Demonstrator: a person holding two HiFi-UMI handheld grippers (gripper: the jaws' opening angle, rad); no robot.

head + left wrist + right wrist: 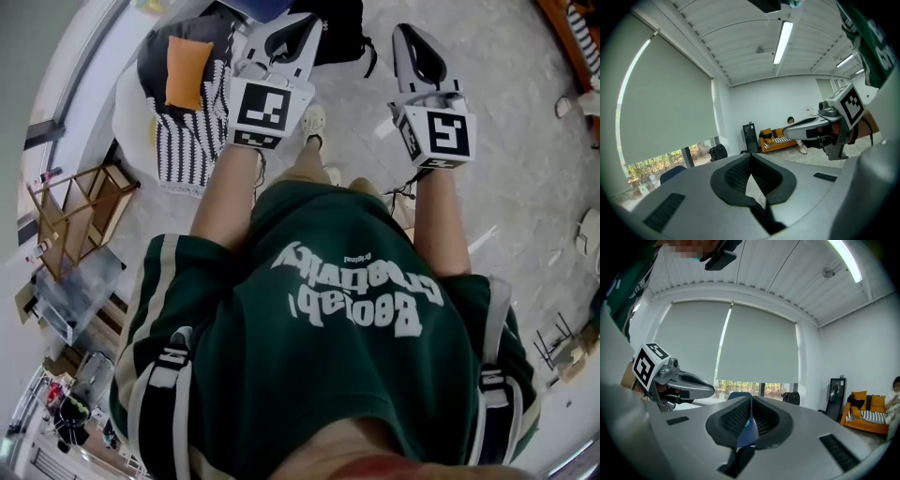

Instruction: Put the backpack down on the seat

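- Black fabric with a hanging strap, taken to be the backpack [339, 28], was seen on the pale floor [506, 84] at the top of the head view, just beyond the 2 grippers.
- It was not held by any gripper and it was not on the seat [129, 111].
- The seat, a round white chair, was found near the backpack, on its left, with an orange cushion [186, 70] and a striped blanket [187, 141] lying on it.
- The left gripper [298, 26] was held out in front of the person's green shirt [347, 337]. In the left gripper view its 2 jaws were pressed together and nothing was caught between them.
- The right gripper [410, 36] was held beside it, a little apart. Its jaws were closed too, with nothing between them; only a distant blue chair [743, 433] was seen through the gap under the pads.
- 1 light shoe [314, 120] was seen on the floor between the 2 grippers.
- An orange sofa [780, 140] with a seated person [791, 121] was shown far away in the left gripper view.
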